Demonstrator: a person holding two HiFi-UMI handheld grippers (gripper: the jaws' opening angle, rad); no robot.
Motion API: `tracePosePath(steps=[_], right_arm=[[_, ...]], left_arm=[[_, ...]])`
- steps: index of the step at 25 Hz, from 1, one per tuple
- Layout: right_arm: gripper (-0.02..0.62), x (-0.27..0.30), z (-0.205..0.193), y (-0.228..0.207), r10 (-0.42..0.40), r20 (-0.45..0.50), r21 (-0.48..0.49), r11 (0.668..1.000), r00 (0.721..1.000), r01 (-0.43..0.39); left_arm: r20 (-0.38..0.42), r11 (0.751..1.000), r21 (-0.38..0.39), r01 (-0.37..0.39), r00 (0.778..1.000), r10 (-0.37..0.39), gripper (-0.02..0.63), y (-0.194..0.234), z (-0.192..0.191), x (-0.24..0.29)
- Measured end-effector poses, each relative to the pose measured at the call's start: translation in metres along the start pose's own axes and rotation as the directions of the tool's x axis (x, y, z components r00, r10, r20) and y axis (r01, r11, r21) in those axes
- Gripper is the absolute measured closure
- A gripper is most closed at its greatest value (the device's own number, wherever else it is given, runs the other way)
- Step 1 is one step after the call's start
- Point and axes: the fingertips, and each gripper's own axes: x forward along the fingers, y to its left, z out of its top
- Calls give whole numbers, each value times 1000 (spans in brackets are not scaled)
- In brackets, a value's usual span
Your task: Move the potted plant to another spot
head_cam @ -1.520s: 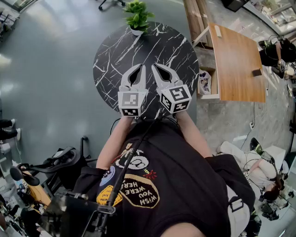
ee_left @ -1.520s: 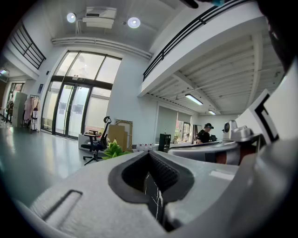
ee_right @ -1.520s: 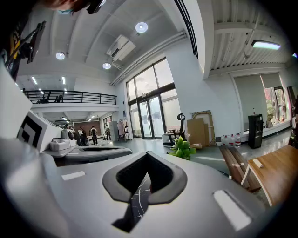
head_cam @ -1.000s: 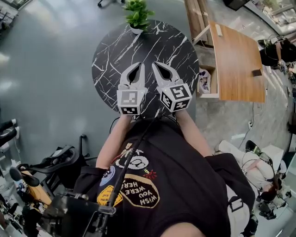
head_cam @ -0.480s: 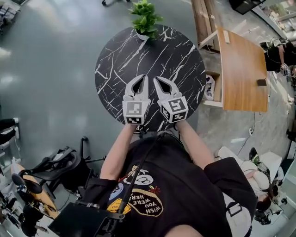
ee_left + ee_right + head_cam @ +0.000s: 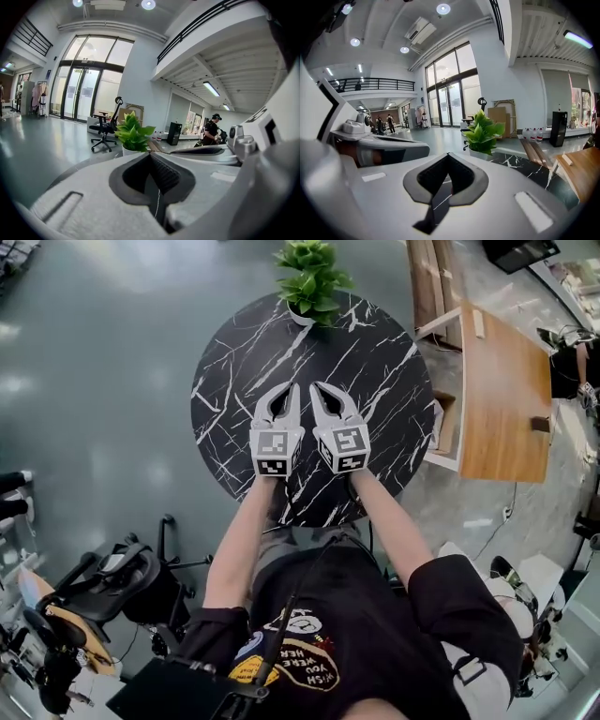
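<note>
Item 1, potted plant [image 6: 312, 282]: green leafy plant in a small white pot. It is standing upright at the far edge of the round worktop [image 6: 380, 357], its leaves reaching out past the rim. In the left gripper view it [image 6: 132, 133] is showing just above the fingers, and in the right gripper view it [image 6: 483, 131] is showing above and slightly right of them. Nothing is touching it.

Item 2, round worktop: black with white marble veining. It is carrying only the plant.

Item 3, left gripper [image 6: 293, 390]: it is being held over the middle of the worktop, pointing toward the plant and well apart from it. Its fingers are lying together, tips meeting, with nothing between them [image 6: 150, 154].

Item 4, right gripper [image 6: 316, 388]: it is sitting just beside the left one, pointing the same way. Its fingers are closed on each other and gripping nothing [image 6: 447, 154].

Item 5, wooden worktop [image 6: 502, 399]: it is standing to the right of the round one.

Item 6, office chair [image 6: 107, 129]: black, it is standing on the grey floor [image 6: 94, 381] beyond the plant.

Item 7, person [image 6: 212, 133]: in dark clothing, standing in the background at the right.
</note>
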Motion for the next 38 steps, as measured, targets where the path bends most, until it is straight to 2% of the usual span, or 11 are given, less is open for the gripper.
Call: tracePosePath(steps=[3,12,13,14,16,20,23,27,34,36,38], right_arm=[[594,30,-8,-20,-32,9,-1,999,999,33],[592,124,-26,-81,-153,10,-4,988,988,153],[562,135,-29,-85,-155,6,8,988,988,155],[480,145,-34,-88,-153,1,24,988,988,153],[369,164,-43,-93,-167,-7,42,985,986,167],[208,199,-63,-109,-257,-26,33,966,966,258],[125,221,-61,-121,-300,-9,19,954,954,300],[63,251,-63,-140,-320,-30,24,947,947,321],[48,272,-60,-159,-341,-33,6,940,939,341],[89,273,-59,-161,-352,-34,1,936,935,352],[92,274,-58,-161,-353,-36,-11,935,935,353]], left_arm=[[-12,999,-29,-24,1000,24,603,18,-6,20],[-6,999,-27,-45,999,45,603,54,-7,80],[-5,999,-29,-45,999,45,603,56,-8,84],[-3,999,-31,-44,999,44,603,58,-8,86],[5,999,-35,-39,999,39,603,61,-7,88],[26,998,-60,-33,999,35,603,68,-6,80],[47,996,-81,-28,998,32,603,72,-3,71],[69,996,-85,-17,997,23,603,80,1,61],[99,994,-111,2,995,9,603,83,7,48],[99,994,-113,7,995,4,603,82,7,47],[97,994,-111,8,995,3,603,81,8,47]])
